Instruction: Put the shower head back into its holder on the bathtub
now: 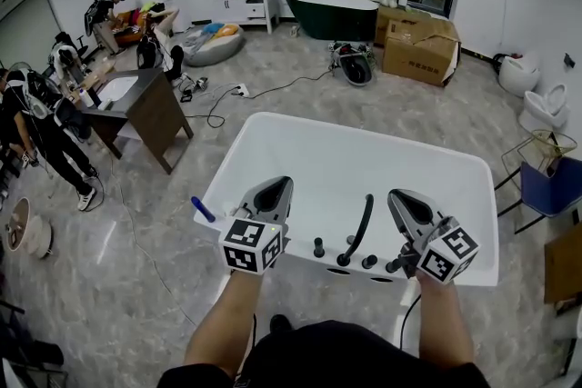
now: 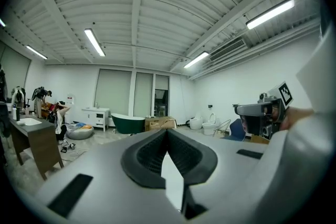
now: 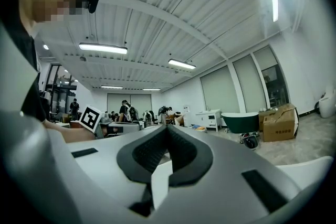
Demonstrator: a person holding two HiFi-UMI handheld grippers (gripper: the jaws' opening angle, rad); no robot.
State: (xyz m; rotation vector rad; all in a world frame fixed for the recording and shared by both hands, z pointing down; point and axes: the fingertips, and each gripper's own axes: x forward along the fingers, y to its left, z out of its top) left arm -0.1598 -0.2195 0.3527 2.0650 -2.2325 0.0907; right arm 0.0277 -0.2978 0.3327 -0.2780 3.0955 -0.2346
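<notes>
A white bathtub [image 1: 273, 141] fills the middle of the head view. On its near rim stand black tap knobs [image 1: 318, 247], and a black shower head [image 1: 361, 224] rises from the rim, curving over the tub. Whether it sits in a holder I cannot tell. My left gripper [image 1: 283, 184] hovers over the rim left of it, shut and empty. My right gripper [image 1: 395, 196] hovers to its right, also shut and empty. In the left gripper view the pads [image 2: 152, 152] meet, with the room behind them. The right gripper view shows its pads [image 3: 181, 152] closed too.
A blue-handled object [image 1: 202, 209] lies at the tub's left rim. Farther off are a dark green bathtub [image 1: 329, 14], cardboard boxes [image 1: 418, 45], a wooden desk [image 1: 150, 109] with people nearby, a blue chair [image 1: 556, 184] and toilets [image 1: 544, 109]. Cables trail on the floor.
</notes>
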